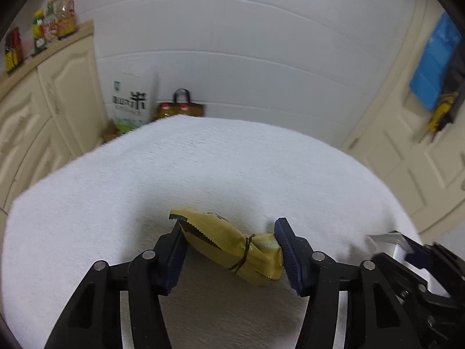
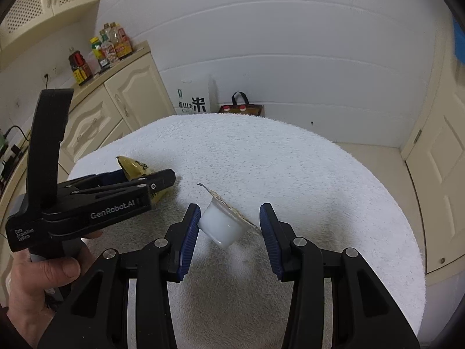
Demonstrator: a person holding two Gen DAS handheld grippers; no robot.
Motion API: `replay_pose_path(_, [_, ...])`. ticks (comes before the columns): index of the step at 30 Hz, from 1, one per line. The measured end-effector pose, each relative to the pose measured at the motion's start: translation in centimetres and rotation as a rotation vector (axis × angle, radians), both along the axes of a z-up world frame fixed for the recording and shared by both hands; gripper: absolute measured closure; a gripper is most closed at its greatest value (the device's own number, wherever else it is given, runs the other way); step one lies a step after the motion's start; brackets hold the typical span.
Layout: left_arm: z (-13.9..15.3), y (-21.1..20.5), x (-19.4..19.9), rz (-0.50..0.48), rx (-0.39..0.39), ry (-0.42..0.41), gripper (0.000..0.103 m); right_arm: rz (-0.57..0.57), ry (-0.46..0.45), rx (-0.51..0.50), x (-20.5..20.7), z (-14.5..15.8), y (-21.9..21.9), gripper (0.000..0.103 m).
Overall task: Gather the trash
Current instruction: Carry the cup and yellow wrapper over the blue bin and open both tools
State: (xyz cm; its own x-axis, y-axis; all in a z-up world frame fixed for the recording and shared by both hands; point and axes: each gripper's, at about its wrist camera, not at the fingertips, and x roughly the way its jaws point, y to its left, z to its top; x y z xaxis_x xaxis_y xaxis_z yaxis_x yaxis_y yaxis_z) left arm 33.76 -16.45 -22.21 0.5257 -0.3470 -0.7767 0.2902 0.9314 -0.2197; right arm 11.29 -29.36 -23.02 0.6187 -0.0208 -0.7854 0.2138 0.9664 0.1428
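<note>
Now: both claws straddling trash

Right now I am holding my left gripper [image 1: 231, 251] spread around a yellow wrapper [image 1: 232, 247], which is lying crosswise between its pads on the white towel [image 1: 232, 160], touching or nearly touching both. I am keeping my right gripper [image 2: 229, 231] spread too, with a small white cup [image 2: 222, 226] tilted between its fingers, resting against the left pad [image 2: 190, 232] and apart from the right one.
</note>
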Motion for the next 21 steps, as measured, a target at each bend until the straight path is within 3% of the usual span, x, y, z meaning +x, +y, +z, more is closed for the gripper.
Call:
replay_pose_path(10, [1.7,0.9,-2.1,-0.042,0.006,-0.057,0.051,-0.032,-0.032,0.008,-2.8,2.0,-0.7,0.06])
replay_pose_path(21, [5.7,1.7,-8.6,-0.087,0.001,-0.174,0.051,-0.066,-0.112,0.004,-8.1,6.1,-1.3,0.06])
